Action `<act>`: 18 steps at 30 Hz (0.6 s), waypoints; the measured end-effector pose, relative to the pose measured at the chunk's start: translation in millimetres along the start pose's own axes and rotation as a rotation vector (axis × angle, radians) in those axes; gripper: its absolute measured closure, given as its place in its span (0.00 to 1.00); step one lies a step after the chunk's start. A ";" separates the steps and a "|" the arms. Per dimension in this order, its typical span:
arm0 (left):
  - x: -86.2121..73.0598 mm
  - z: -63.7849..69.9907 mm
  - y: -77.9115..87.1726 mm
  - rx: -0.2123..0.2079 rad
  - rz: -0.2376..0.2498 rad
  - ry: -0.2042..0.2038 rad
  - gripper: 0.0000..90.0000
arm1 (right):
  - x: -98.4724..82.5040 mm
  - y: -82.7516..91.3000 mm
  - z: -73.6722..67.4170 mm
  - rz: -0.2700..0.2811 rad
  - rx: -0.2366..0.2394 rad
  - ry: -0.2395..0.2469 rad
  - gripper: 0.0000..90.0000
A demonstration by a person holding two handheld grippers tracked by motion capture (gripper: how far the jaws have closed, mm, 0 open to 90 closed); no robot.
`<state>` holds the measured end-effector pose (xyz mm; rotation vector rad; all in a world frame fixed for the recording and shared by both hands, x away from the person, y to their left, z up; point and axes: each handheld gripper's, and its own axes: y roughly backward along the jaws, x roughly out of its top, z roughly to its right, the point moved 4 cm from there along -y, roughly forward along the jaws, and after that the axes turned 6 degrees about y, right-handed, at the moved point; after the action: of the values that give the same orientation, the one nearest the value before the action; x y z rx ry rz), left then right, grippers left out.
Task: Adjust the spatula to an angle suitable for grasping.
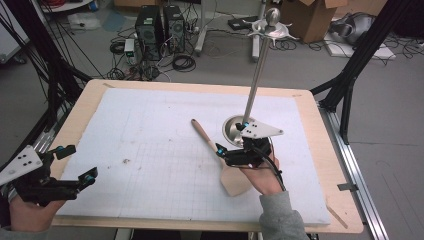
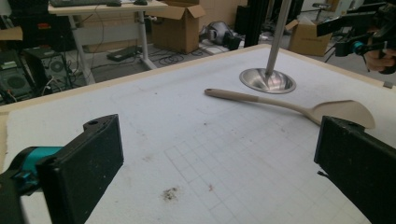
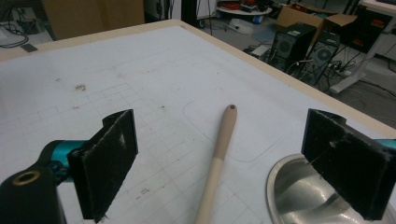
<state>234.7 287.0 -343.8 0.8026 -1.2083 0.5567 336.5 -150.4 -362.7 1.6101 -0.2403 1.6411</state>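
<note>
Two grippers work over the white mat: the left gripper hovers at the table's seven o'clock corner, jaws wide apart and holding nothing. Farther in, the right gripper hangs with jaws apart above the beige spatula, whose handle points toward eleven o'clock. Just beyond, at one o'clock from the spatula, the steel stand rises from its round base.

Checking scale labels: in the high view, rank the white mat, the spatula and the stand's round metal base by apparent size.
1. White mat, by far largest.
2. Spatula, long, reaching past the base.
3. Round metal base, smallest, partly hidden by the right gripper.
</note>
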 end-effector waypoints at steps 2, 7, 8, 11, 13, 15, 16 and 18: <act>0.8 1.1 0.4 -0.007 0.006 0.000 0.02 | -0.4 -1.7 0.2 -0.001 0.001 0.006 0.11; 0.4 1.7 -0.1 -0.006 0.002 -0.003 0.02 | -1.2 -4.5 0.5 -0.007 0.004 0.006 0.11; 0.2 1.7 -0.3 -0.006 0.000 -0.001 0.02 | -1.5 -5.1 0.5 -0.010 0.004 0.003 0.11; -0.2 1.5 -0.9 -0.004 0.001 0.000 0.02 | -1.7 -7.2 1.5 -0.006 0.003 0.003 0.11; -0.6 1.1 -1.1 -0.004 -0.002 -0.001 0.02 | -2.1 -8.4 1.8 -0.010 0.004 0.003 0.11; -0.7 1.0 -1.1 -0.003 -0.004 -0.002 0.02 | -2.7 -10.0 2.1 -0.014 0.007 0.003 0.11; -0.7 1.1 -1.1 -0.004 -0.003 -0.003 0.02 | -3.0 -10.8 2.2 -0.015 0.008 0.000 0.11; -0.6 1.5 -1.1 -0.003 -0.003 -0.003 0.02 | -3.7 -12.5 2.4 -0.019 0.010 0.002 0.11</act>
<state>234.5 285.2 -344.4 0.8026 -1.2100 0.5514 345.9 -145.1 -370.5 1.6132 -0.2160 1.6318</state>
